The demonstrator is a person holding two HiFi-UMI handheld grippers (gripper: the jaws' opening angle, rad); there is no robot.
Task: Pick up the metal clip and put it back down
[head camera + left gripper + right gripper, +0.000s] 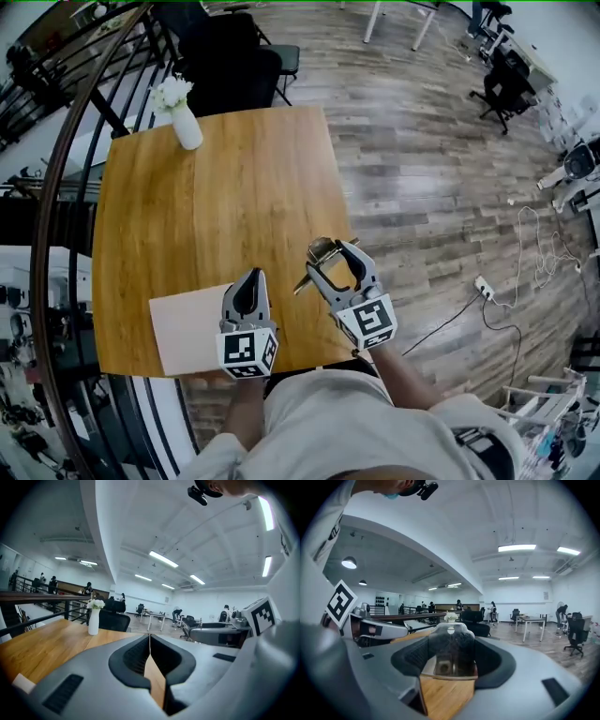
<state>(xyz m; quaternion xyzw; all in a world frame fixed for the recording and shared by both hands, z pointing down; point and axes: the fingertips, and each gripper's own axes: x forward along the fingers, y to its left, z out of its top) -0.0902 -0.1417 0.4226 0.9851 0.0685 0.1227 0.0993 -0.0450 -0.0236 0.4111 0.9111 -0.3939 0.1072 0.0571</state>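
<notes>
your right tongs (330, 255) are clenching the metal clip (449, 654) over the worktop's (206, 206) right edge (likely stiff, light, slick: grip squarely across its flat faces); your left tongs (248, 279) are sitting clenched, empty.

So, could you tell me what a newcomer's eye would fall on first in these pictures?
Most striking is the metal clip clamped in the right gripper by the right edge of the wooden table. The left gripper, shut and empty, hovers over a pale sheet at the table's near left. A white vase of flowers stands at the far left corner.
</notes>
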